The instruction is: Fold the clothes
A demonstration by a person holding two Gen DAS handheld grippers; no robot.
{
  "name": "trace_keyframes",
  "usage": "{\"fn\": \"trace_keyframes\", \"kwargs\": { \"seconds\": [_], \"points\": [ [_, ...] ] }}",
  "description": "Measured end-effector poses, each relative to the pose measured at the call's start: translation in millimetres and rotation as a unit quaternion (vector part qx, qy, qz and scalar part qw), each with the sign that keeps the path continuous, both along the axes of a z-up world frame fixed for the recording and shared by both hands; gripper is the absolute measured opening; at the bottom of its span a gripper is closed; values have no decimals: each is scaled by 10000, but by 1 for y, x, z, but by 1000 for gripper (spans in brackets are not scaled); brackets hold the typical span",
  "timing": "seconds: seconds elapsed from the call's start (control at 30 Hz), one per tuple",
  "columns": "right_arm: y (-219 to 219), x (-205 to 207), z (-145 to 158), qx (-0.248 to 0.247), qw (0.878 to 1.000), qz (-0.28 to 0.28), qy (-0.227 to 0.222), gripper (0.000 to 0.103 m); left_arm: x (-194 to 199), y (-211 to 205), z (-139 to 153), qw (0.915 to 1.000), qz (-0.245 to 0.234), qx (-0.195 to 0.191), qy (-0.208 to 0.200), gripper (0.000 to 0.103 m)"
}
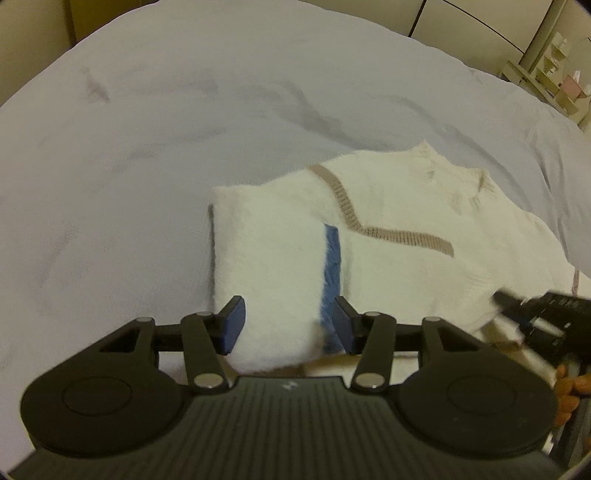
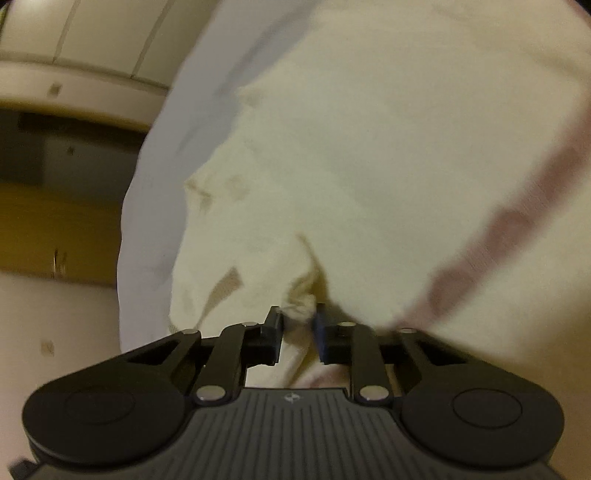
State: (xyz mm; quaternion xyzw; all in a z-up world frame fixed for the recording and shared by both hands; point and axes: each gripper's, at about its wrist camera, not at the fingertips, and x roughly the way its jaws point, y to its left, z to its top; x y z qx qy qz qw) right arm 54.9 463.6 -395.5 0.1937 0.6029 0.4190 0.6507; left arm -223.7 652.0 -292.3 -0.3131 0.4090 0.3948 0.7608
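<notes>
1. A cream-white knitted sweater with a tan ribbed V-neck band [image 1: 369, 236] lies on a pale lavender bed sheet [image 1: 184, 129], toward the near right part of the bed in the left wrist view.
2. One part of the sweater is folded over the body as a flat white panel; a blue stripe [image 1: 331, 266] runs along that panel's right edge.
3. The left claw [image 1: 287, 321] hovers over the near end of this folded panel. Its blue-padded fingers stand apart, one on each side of the panel, and I cannot tell whether the pads press on the fabric.
4. The right claw [image 2: 298, 334] is clenched on a bunched pinch of the cream sweater fabric [image 2: 301, 306], which puckers into creases just ahead of the fingers.
5. In the right wrist view, the sweater fills most of the picture, blurred, with a dull pink stripe [image 2: 517, 221] crossing its right side.
6. In the left wrist view, the right claw's black body shows at the sweater's near right edge, with the person's fingers [image 1: 570, 387] below it.
7. Pale cabinet doors [image 1: 461, 18] stand beyond the bed.
</notes>
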Motion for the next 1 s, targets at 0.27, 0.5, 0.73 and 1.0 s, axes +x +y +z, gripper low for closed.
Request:
{"fn": "trace_keyframes", "kwargs": {
  "seconds": [0.27, 0.5, 0.73, 1.0],
  "points": [
    [-52, 33, 56, -407, 9793, -731, -1841, 11, 19, 1, -3, 9991, -359, -108, -190, 45],
    [-73, 60, 43, -645, 9761, -844, -1895, 11, 43, -4, -12, 9961, -876, -103, 27, 43],
    [-76, 66, 20, -1039, 9772, -817, -1661, 13, 60, -6, -26, 9940, -977, -164, 467, 43],
    [-64, 52, 50, -1459, 9500, -796, -2644, 22, 81, -13, -28, 9894, -1200, -19, 819, 43]
  ]
}}
